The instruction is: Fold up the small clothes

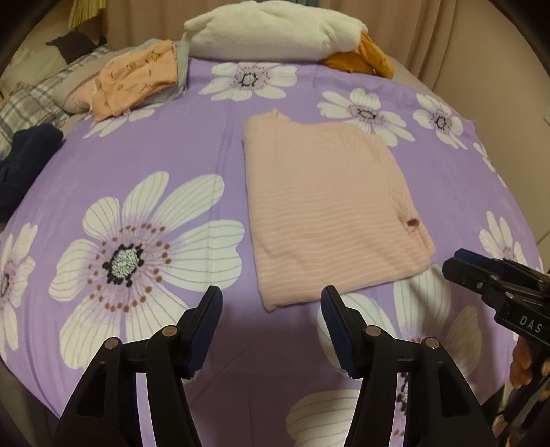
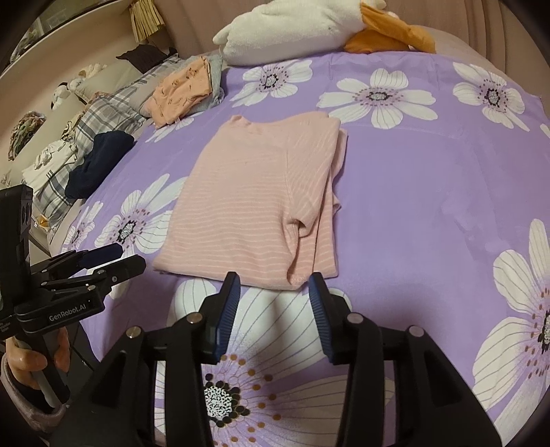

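A pink shirt with thin white stripes lies folded lengthwise on the purple flowered bedspread; it also shows in the right wrist view, with a sleeve folded over its right side. My left gripper is open and empty, just short of the shirt's near hem. My right gripper is open and empty at the near right corner of the hem. Each gripper shows in the other's view: the right one and the left one.
A folded orange printed garment on grey clothes lies at the far left. A white fluffy bundle and an orange cloth lie at the far edge. A dark navy garment and plaid pillows sit at the left.
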